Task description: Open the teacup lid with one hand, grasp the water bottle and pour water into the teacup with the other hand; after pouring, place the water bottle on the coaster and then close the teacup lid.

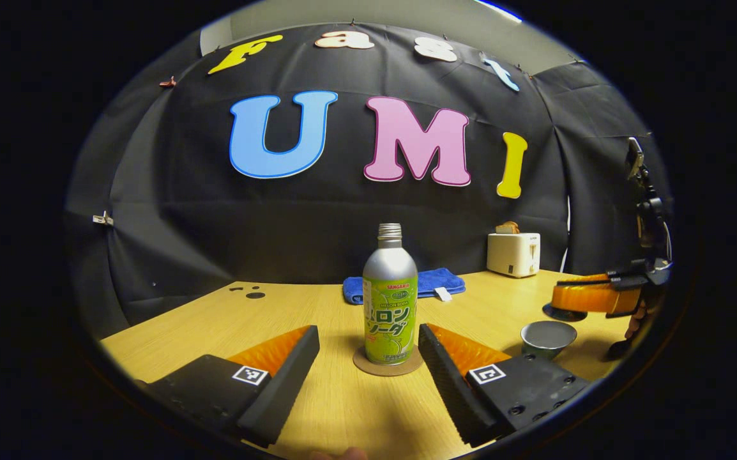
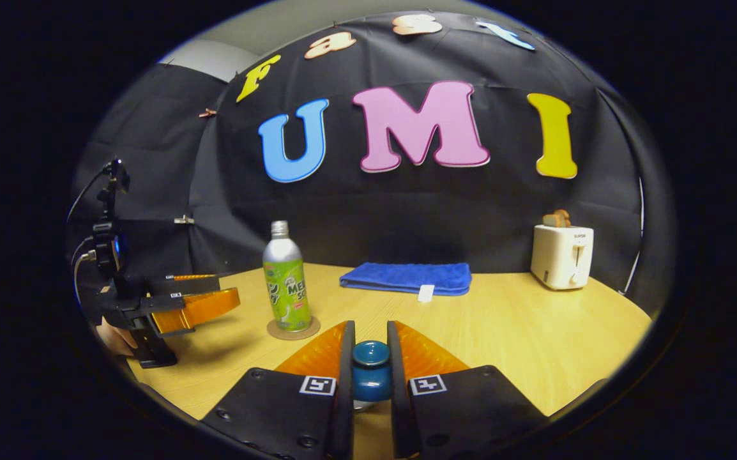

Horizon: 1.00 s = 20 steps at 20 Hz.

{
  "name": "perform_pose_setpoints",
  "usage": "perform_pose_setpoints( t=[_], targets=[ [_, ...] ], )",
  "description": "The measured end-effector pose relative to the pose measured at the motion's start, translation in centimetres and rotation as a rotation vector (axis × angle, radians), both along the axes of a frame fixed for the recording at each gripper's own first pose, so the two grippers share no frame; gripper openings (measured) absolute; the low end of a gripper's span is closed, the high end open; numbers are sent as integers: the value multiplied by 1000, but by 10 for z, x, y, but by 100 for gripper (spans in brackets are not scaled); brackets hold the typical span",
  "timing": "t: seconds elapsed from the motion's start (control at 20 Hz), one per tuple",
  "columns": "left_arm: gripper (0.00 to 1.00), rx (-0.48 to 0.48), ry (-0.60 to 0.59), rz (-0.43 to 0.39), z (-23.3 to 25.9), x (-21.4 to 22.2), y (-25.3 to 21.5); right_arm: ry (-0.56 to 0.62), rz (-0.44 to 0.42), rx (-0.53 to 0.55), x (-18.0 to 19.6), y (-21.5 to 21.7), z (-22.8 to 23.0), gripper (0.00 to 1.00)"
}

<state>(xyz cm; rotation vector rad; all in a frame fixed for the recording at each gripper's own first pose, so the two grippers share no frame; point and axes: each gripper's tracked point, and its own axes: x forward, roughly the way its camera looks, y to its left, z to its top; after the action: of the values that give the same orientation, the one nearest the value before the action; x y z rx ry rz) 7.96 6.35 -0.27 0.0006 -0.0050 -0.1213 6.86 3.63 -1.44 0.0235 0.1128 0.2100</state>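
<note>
Presently the water bottle (image 1: 390, 300) is seen upright on its coaster (image 1: 387, 367), flanked by the released left claw (image 1: 368, 358). Teacup lid (image 2: 371, 370) is clamped in the right claw (image 2: 371, 367) (knob between both fingers); the teacup (image 1: 548, 337) is left uncovered on the tabletop (image 1: 317, 313).

You have one water bottle (image 1: 390, 300) on the table (image 1: 317, 409), and one round coaster (image 1: 387, 367) under it. One teacup (image 1: 548, 337) stands open toward the table's right edge, and one lid knob (image 2: 372, 370) sits between your right gripper's fingers. One folded blue towel (image 1: 407, 284) lies along the far edge, with one white tag on it. One toaster (image 1: 513, 253) stands at the far right corner, holding one slice of bread (image 1: 507, 227). Two grippers: your left gripper (image 1: 368, 358) and your right gripper (image 2: 372, 377).
</note>
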Motion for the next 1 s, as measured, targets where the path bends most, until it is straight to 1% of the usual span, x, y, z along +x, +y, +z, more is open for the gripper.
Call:
perform_pose_setpoints(
  t=[0.05, 0.15, 0.4, 0.55, 0.6, 0.65, 0.7, 0.75, 0.8, 0.85, 0.9, 0.95, 1.0],
  targets=[
    [98, 0, 0, 8, 0, 0, 2, 23, 7, 9, 2, 5, -7, 27],
    [98, 0, 0, 17, 1, 1, 3, 38, 0, 13, 5, 9, -6, 27],
    [98, -1, -2, 17, -1, 0, 3, 88, -7, -55, 9, 12, -17, 28],
    [98, -1, -2, 17, -1, -1, 2, 98, -9, -73, 9, 12, -20, 31],
    [98, -1, -2, 17, -1, 0, 2, 99, -7, -70, 8, 12, -19, 27],
    [98, -1, -2, 17, 0, 0, 3, 99, -7, -66, 6, 11, -19, 36],
    [98, -1, -2, 21, -1, 0, 3, 91, -14, -59, 5, 10, -17, 39],
    [98, -2, -1, 31, -1, -1, 5, 72, -21, -48, 3, 8, -13, 44],
    [98, -2, -1, 38, -1, -2, 5, 45, -29, -34, 1, 6, -8, 49],
    [99, -2, -2, 41, -1, -5, 4, 11, -34, -24, -1, 5, -2, 51],
    [98, -2, -2, 44, -1, -7, 3, -21, -41, -20, -6, 2, 3, 58],
    [99, -2, -2, 47, 0, -9, 1, -51, -47, -22, -9, 1, 7, 73],
    [98, -2, -3, 50, -2, -12, 1, -82, -55, -25, -13, -1, 11, 75]
  ],
)
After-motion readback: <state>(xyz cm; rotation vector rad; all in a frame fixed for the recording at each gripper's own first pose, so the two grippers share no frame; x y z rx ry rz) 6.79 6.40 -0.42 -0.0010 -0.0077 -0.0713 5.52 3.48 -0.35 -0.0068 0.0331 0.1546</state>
